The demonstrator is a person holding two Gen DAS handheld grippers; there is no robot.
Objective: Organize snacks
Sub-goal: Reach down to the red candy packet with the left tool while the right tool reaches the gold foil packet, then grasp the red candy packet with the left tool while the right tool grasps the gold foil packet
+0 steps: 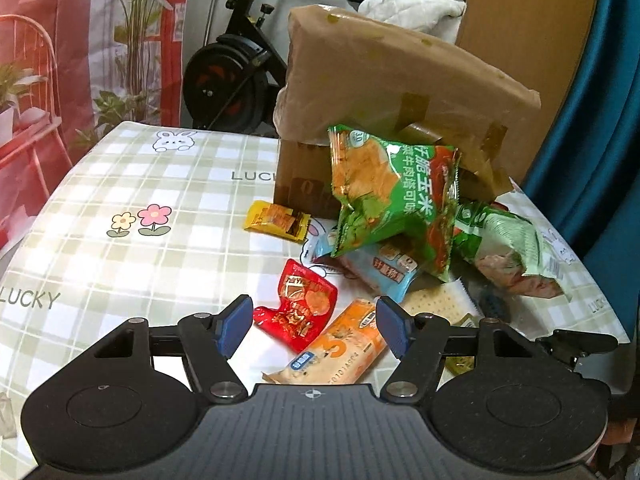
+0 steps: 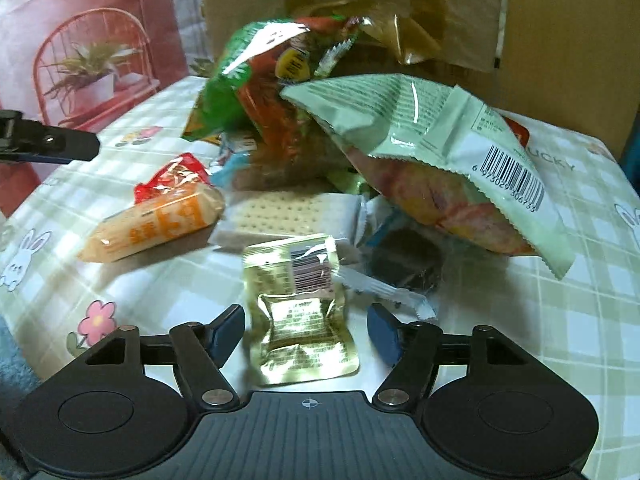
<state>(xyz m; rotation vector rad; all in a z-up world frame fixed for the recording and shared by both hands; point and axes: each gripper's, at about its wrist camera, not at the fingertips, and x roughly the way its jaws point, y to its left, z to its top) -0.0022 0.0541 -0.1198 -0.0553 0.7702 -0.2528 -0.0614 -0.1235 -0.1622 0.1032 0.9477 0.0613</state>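
A pile of snack packets lies on the checked tablecloth [image 1: 120,184] in front of a cardboard box [image 1: 384,92]. My left gripper [image 1: 314,320] is open above a red packet [image 1: 298,308] and an orange biscuit pack [image 1: 340,348]. A big green chip bag [image 1: 392,200] leans on the box, with a pale green bag [image 1: 508,248] to its right and a yellow packet [image 1: 278,220] to its left. My right gripper [image 2: 306,330] is open around a gold foil pouch [image 2: 304,320]. The orange pack [image 2: 160,224], a cracker pack [image 2: 288,212] and the pale green bag [image 2: 440,152] lie beyond it.
An exercise bike [image 1: 236,72] stands behind the table. A blue curtain [image 1: 592,120] hangs at the right. The left half of the tablecloth shows only printed flowers [image 1: 140,220]. The left gripper's side [image 2: 48,142] shows at the left of the right wrist view.
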